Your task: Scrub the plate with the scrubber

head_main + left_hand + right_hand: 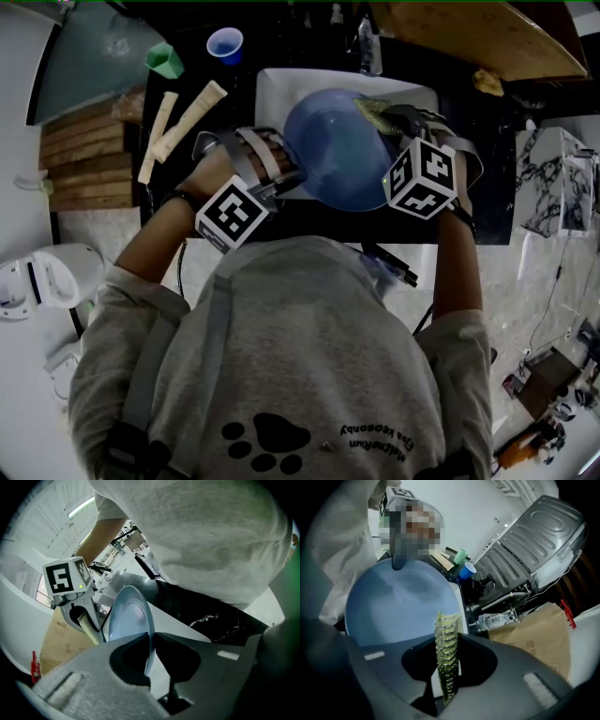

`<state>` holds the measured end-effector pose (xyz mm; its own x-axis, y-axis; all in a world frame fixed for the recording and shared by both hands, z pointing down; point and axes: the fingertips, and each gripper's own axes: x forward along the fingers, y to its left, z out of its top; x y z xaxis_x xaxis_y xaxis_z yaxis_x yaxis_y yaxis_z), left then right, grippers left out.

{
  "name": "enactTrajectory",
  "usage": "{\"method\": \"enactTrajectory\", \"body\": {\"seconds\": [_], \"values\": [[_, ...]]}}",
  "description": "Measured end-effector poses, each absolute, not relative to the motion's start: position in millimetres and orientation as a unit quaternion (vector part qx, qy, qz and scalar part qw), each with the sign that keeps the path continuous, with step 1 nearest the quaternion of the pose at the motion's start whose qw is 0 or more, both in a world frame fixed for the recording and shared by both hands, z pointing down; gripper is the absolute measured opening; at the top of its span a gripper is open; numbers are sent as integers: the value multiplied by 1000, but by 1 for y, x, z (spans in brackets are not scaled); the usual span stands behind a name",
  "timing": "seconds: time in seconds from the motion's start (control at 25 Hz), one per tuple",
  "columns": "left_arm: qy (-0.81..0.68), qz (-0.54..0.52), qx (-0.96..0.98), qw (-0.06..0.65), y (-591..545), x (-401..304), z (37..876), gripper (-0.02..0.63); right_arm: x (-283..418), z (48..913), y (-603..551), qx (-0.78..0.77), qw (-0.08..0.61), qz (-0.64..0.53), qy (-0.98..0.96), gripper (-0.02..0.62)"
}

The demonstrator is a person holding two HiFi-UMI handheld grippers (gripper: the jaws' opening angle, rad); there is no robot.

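While the person is bending over the white sink [272,89], the left tongs [151,645] are pinching the edge of the blue plate [127,616]. The thin rim is being squeezed tight between the two jaws. The plate is standing tilted up on its edge over the sink, and one wide face is pointing toward the right tongs [449,667]. The right tongs are gripping the scrubber [447,644], a flat yellow-green pad that is sticking up from between the closed jaws. In the head view the scrubber is sitting at the far right edge of the plate, right by the rim, but I cannot tell if it is touching the plate. The two tongs are sitting on opposite sides of the plate, the left one at the near left edge and the right one at the far right edge. The sink is sitting in a dark tabletop [239,108]. A blue cup [225,44] and a green cup [166,61] are standing near each other on the tabletop, behind the sink and to its left. A clear bottle [499,619] is sitting behind the sink, just beside a big piece of brown cardboard [534,641].
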<state>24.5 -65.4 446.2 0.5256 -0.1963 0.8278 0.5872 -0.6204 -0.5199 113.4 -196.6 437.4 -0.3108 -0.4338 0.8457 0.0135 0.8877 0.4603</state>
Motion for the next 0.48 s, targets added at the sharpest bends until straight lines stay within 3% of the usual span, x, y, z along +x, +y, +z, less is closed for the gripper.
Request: {"method": "enactTrajectory", "body": {"seconds": [0.24,0.48], "values": [[-123,-463,-773,416,-65,26,441,41,115,444,-205,140,576,-223,-774,69],[-106,-441,-782,428,-65,33,428,48,122,467,-195,77,623,-267,-731,67]]}}
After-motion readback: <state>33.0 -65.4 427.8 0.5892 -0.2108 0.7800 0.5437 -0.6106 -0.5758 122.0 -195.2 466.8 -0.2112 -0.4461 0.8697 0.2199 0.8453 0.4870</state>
